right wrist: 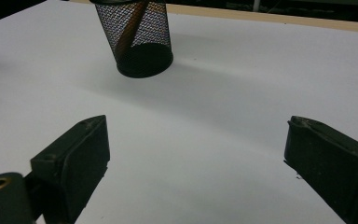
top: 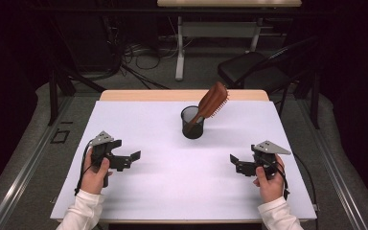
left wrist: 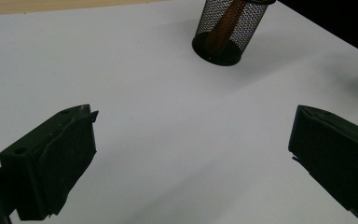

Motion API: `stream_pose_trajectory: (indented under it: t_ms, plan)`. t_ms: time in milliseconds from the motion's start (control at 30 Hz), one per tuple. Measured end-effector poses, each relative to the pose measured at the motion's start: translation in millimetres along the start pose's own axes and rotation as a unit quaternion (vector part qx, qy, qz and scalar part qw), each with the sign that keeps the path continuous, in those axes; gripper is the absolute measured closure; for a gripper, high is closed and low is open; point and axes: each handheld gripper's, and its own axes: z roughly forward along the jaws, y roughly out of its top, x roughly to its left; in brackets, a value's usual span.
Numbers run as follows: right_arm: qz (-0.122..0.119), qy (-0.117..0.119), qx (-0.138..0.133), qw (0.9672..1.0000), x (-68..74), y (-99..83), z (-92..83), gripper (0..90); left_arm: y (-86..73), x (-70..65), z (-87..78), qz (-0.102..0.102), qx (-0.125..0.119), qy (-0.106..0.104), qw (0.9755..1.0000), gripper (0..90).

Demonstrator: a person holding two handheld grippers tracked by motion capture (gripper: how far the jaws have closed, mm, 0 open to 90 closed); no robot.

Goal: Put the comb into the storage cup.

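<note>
High view: hairbrush (top: 212,101) stands tilted toward one o'clock in the mesh cup (top: 192,122); left gripper (top: 130,158) and right gripper (top: 236,163) rest well apart, jaws open, empty.

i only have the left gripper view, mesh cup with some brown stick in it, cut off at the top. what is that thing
Observer: It is a hairbrush; the high view shows its wooden head with bristles sticking up out of the mesh cup, leaning to the right.
Operator: ok and where is the other gripper, cant see it
Observer: The right gripper rests low over the white table at the right, well short of the cup, pointing inward.
Operator: is it holding anything
Observer: No. In the right gripper view its fingers stand wide apart with bare table between them.
Operator: is the cup near the table edge
Observer: No, it stands around the middle, toward the far side.
</note>
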Motion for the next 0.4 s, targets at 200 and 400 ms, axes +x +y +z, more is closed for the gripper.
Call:
stream_pose_trajectory:
  t_ms: [200,400]
  plan:
    - [0.005,0.001,-0.003,1.0,-2.1,-0.6,-1.7,6.3,-0.1,1.0,0.1,-0.003,-0.002,0.0,1.0,0.7]
    - [0.007,-0.001,-0.005,1.0,-3.2,-1.5,-3.5,6.5,1.9,2.1,-2.4,-0.005,-0.003,0.0,1.0,0.7]
